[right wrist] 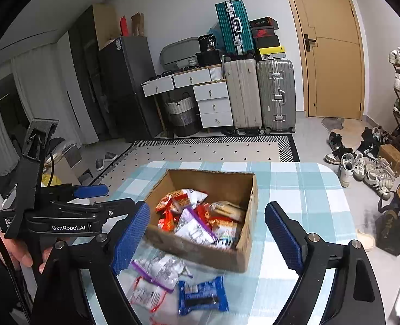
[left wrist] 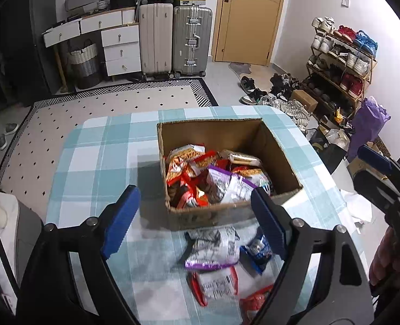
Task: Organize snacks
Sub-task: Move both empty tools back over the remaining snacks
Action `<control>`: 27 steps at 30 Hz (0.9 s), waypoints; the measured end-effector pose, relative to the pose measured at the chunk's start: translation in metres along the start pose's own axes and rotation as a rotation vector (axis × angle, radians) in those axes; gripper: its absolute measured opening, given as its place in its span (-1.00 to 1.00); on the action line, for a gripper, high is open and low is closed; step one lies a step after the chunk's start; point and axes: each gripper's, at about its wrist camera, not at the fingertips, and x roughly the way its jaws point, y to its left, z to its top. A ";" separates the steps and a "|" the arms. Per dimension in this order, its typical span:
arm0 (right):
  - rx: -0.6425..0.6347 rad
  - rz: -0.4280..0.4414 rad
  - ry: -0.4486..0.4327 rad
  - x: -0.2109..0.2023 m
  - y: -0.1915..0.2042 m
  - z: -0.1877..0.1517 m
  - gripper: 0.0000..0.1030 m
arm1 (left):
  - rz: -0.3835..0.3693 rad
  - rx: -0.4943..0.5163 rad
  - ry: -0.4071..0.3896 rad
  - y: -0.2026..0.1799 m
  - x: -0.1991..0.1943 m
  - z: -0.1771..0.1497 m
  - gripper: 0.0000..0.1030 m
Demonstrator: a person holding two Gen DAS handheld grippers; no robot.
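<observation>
An open cardboard box (left wrist: 278, 159) (right wrist: 250, 211) stands on the table with the blue-and-white checked cloth (left wrist: 99, 162) (right wrist: 302, 189). Several snack packets (left wrist: 213, 176) (right wrist: 197, 216) lie piled inside it. Loose on the cloth in front of the box are a purple-edged white packet (left wrist: 213, 249) (right wrist: 159, 269), a blue packet (left wrist: 256, 250) (right wrist: 202, 295) and a red-edged white packet (left wrist: 216, 284) (right wrist: 145, 295). My left gripper (left wrist: 193, 195) (right wrist: 105, 197) hangs open above the near box wall, holding nothing. My right gripper (right wrist: 208, 211) (left wrist: 376, 168) is open too, with nothing between its pads, to the right of the left one.
Beyond the table lie a dotted rug (left wrist: 105, 108), two upright suitcases (left wrist: 172, 38), a white drawer unit (left wrist: 118, 46) and a wooden door (left wrist: 248, 16). A shoe rack (left wrist: 340, 62) and scattered shoes (left wrist: 270, 92) fill the right side; bags (right wrist: 394, 230) stand by the table's right edge.
</observation>
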 end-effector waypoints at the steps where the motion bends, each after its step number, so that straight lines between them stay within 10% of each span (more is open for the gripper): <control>1: 0.000 0.000 -0.004 -0.006 0.002 -0.002 0.75 | 0.000 -0.003 -0.003 -0.001 -0.004 -0.003 0.61; 27: -0.008 0.016 -0.020 -0.088 0.077 -0.090 0.86 | 0.090 -0.058 -0.089 0.014 -0.073 -0.121 0.97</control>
